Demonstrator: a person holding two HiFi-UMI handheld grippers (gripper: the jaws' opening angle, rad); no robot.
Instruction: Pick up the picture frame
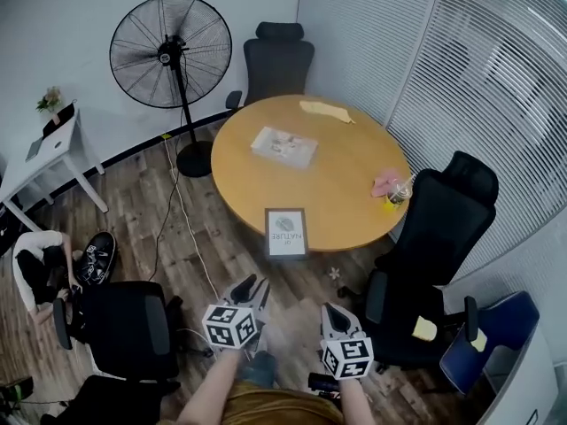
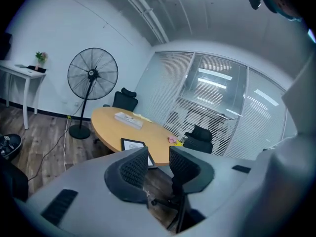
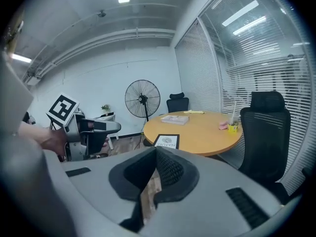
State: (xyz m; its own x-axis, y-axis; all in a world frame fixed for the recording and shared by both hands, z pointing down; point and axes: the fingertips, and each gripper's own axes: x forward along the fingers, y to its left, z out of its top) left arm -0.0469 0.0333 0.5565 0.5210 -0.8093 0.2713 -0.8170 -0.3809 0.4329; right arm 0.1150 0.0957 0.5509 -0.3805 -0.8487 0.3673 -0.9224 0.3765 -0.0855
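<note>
Left tongs [image 1: 252, 288] half-open and empty, right tongs [image 1: 331, 312] closed; frame [image 1: 286, 232] flat at tabletop [image 1: 345, 158] near edge, likely light, stiff, fragile, so pinch its near rim.

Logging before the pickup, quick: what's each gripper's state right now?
Left gripper: open, nothing between the jaws.
Right gripper: closed, holding nothing.

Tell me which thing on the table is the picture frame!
Find the big round wooden table. The picture frame lies flat at the edge nearest the person. Only it has a dark border around a white print; the pale book and pink cloth have none.
</note>
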